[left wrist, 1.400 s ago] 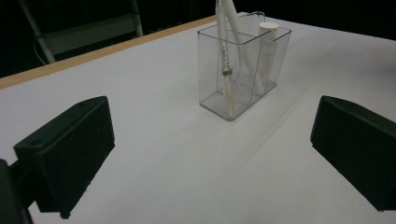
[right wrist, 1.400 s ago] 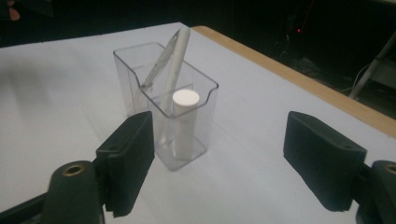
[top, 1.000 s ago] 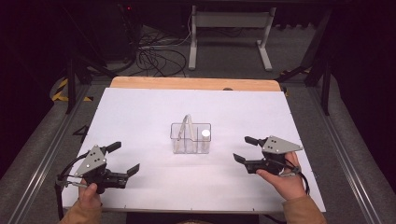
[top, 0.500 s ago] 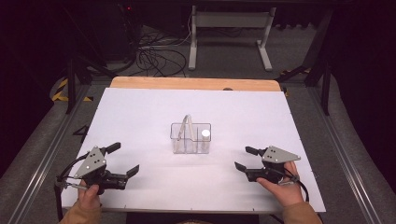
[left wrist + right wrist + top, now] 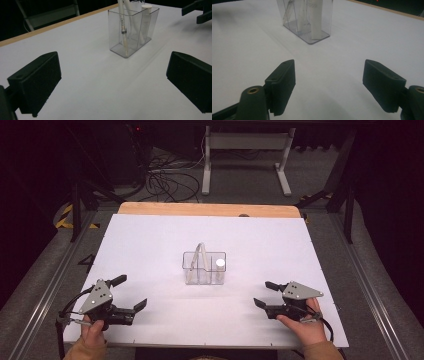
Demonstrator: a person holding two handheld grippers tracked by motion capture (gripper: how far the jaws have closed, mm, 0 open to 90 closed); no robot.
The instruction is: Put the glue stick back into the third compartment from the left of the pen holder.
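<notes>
A clear plastic organiser box (image 5: 204,268) stands upright in the middle of the white table (image 5: 150,245). It holds a white tube with a round cap (image 5: 220,264) and a leaning white pen-like stick (image 5: 201,254). The left gripper view shows the box (image 5: 132,27) ahead, the stick (image 5: 123,25) in its near compartment. My left gripper (image 5: 129,292) rests open near the front left. My right gripper (image 5: 264,294) rests open near the front right, low over the table. Both are well apart from the box, and nothing lies between either pair of jaws.
A wooden strip (image 5: 210,210) edges the table's far side. Beyond it stand a metal frame (image 5: 245,150) and loose cables (image 5: 170,180) on the dark floor. Metal rails (image 5: 45,290) run along both sides of the table.
My right gripper has dropped lower and come slightly toward the front edge. The left gripper and the box have stayed where they were.
</notes>
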